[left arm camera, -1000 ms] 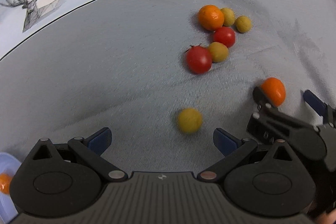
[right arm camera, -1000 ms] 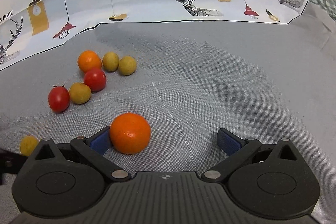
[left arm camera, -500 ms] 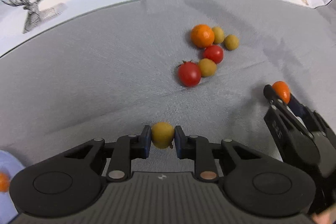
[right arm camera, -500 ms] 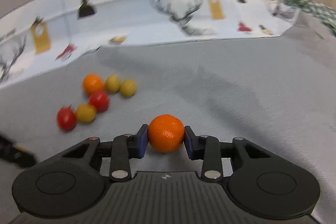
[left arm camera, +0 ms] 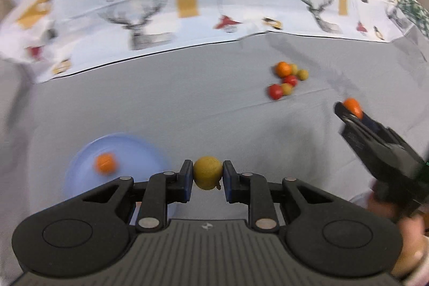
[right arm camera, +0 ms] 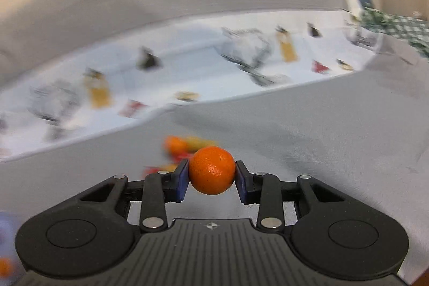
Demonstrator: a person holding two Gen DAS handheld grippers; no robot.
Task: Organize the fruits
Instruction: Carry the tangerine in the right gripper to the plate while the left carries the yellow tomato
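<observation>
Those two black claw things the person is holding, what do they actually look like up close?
Each gripper, left and right, is matte black plastic: a ribbed base bearing a small white emblem, two round-lobed housings, and hinged link bars with silver rivets. The fingers end in dark blue pads. No cables show.

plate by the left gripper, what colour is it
Pale blue; the plate shows best in the left wrist view, with one orange fruit on it.

Orange mandarin [right arm camera: 212, 170], yellow-green fruit [left arm camera: 207, 172], pale blue plate [left arm camera: 134, 149], grey tablecloth [left arm camera: 161, 103].
</observation>
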